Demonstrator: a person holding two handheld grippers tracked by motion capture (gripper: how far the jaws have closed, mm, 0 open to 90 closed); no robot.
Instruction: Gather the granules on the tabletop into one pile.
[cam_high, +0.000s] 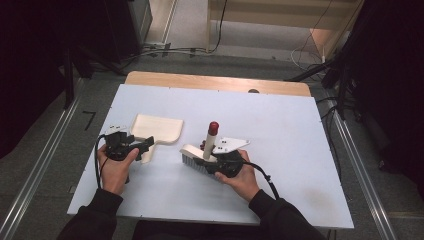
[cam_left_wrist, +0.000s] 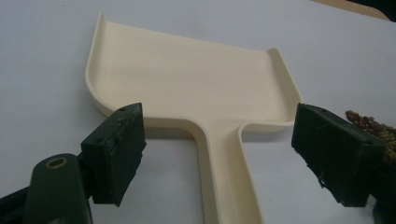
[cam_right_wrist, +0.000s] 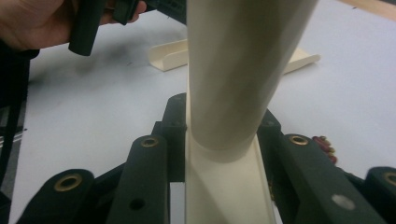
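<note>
Cream dustpan (cam_left_wrist: 187, 79) flat on table (cam_high: 300, 130), just ahead of my left gripper (cam_high: 131, 145); its handle runs back between my jaws. Left jaws wide, pads clear of handle on both sides. My right gripper (cam_high: 216, 162) clamped narrow on cream brush (cam_right_wrist: 233, 84); handle rises upright between jaws, red tip at top, bristles down on table. Small reddish debris (cam_right_wrist: 326, 145) on table just right of right gripper.

High view above the person's side facing forward-down over the pale blue desk (cam_high: 280, 120), both gripper views close, low, sharing the cream flat-bladed plastic dustpan (cam_left_wrist: 187, 88).
</note>
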